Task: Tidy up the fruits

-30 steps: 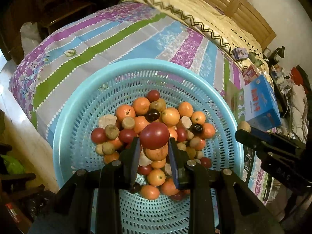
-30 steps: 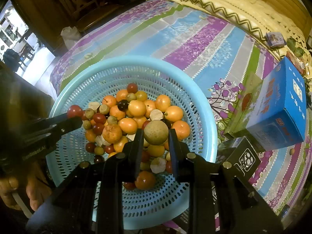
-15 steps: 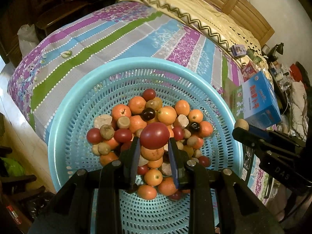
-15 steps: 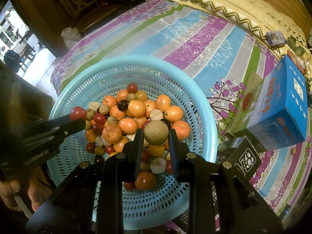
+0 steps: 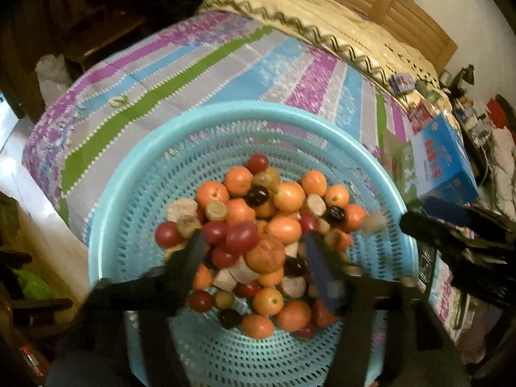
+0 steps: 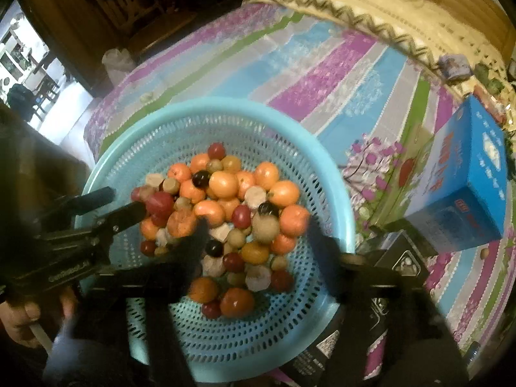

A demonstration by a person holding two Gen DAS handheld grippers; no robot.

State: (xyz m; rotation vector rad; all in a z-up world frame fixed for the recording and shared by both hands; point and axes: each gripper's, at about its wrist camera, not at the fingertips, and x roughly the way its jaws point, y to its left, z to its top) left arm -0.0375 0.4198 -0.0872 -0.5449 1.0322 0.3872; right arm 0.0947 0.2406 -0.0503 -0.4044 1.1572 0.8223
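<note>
A round light-blue perforated basket [image 5: 135, 174] [image 6: 325, 167] on a striped bedspread holds a heap of orange, red, dark and tan fruits. My left gripper [image 5: 251, 242] is open above the heap; a dark red fruit [image 5: 242, 234] is loose between its spread fingers and shows at the left gripper's tip in the right wrist view [image 6: 159, 202]. My right gripper [image 6: 254, 225] is open too; a tan round fruit [image 6: 265, 225] is free between its fingers. Both frames are blurred by motion.
A blue carton [image 6: 464, 180] [image 5: 441, 161] lies right of the basket, with a dark box [image 6: 400, 261] beside it. The striped bedspread [image 5: 193, 71] stretches beyond, with a wooden headboard [image 5: 387, 3] far back. A hand [image 6: 19, 319] holds the left gripper.
Both grippers have opened wide. The red fruit left the left gripper's grip and the tan fruit left the right gripper's grip; both are dropping onto the heap.
</note>
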